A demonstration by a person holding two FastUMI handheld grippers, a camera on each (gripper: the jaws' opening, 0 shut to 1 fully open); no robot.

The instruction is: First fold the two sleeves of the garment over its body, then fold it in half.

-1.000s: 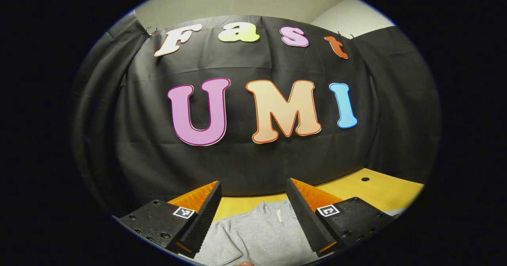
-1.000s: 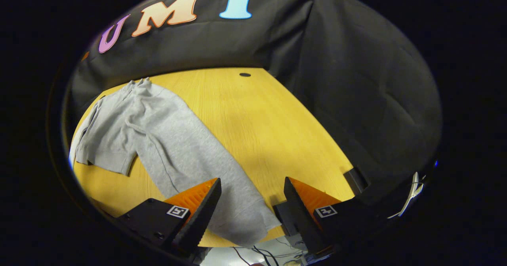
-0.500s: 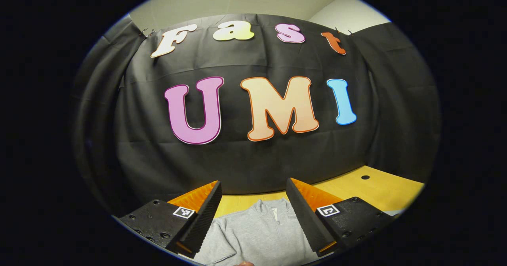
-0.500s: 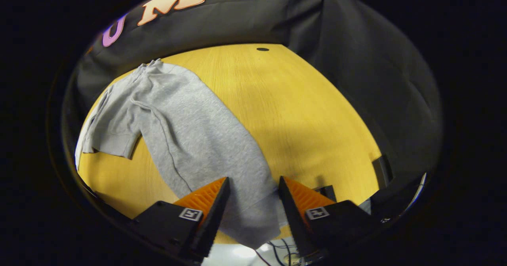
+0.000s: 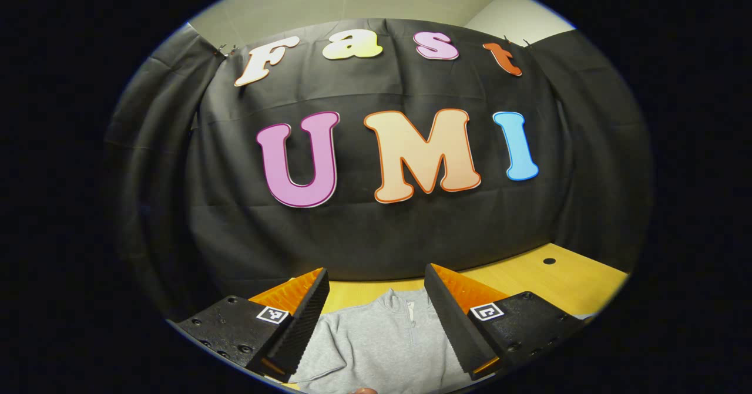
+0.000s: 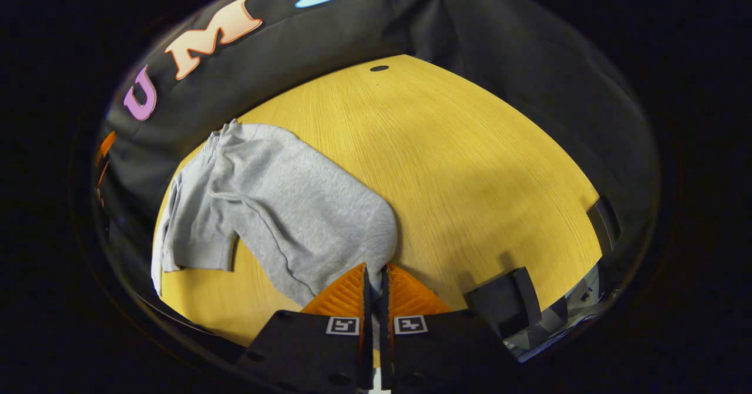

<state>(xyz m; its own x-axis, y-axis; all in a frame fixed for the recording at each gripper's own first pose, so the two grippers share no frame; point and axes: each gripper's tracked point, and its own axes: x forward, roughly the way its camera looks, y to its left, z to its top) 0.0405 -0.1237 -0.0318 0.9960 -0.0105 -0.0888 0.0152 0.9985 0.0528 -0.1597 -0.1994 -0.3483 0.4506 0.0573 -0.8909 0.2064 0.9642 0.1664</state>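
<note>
Right gripper, bottom centre, is clamped on the grey sweatshirt's hem on the wooden table. Left gripper hangs wide open above the collar, lower centre.

A recording booth set up inside a plain room: black cloth hangs as the backdrop behind a wooden table, and pale wall and ceiling show above the cloth's top edge.
</note>
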